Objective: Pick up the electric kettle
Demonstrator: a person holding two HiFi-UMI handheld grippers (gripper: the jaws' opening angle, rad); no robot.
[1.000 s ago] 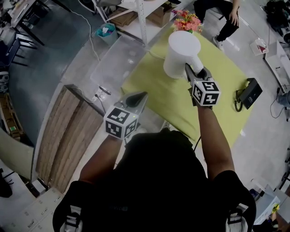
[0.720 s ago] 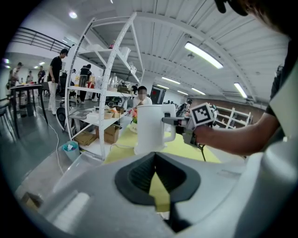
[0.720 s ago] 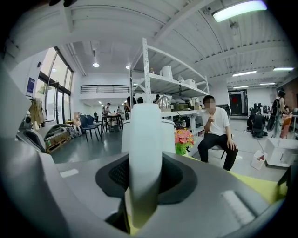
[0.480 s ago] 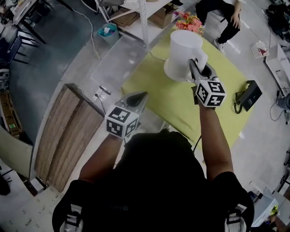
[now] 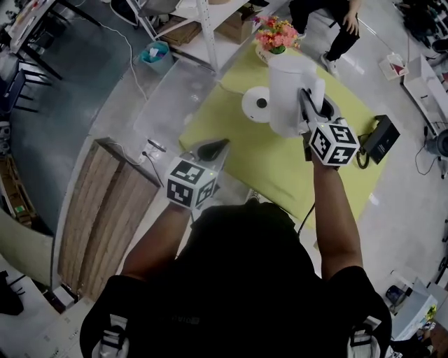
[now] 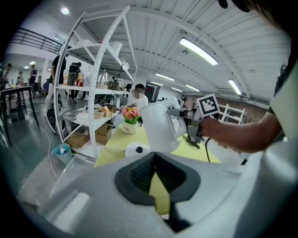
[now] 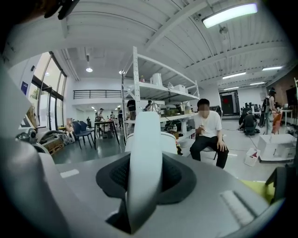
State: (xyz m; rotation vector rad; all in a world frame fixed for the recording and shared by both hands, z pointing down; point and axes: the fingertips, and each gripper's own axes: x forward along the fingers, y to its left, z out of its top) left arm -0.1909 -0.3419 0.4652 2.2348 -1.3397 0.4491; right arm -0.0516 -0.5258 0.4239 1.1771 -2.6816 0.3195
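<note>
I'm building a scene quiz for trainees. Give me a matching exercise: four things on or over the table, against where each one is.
1 kettle
2 kettle base
3 flowers
4 telephone

A far edge of the table
B handle in the right gripper
C right edge of the table
D flat on the table, nothing on it

Pairs: 1-B, 2-D, 3-A, 4-C

Bright, even light fell from ceiling strip lamps (image 7: 228,14), one glaring white. Both gripper views bent like a fisheye, with black vignetted corners. Close to the lens, the right gripper (image 7: 145,179) and the electric kettle (image 7: 145,139) handle in it looked soft, and the left gripper (image 6: 156,162) was blurred too. The head view bowed at its edges. Shadows on the tabletop (image 5: 266,161) were faint.
</note>
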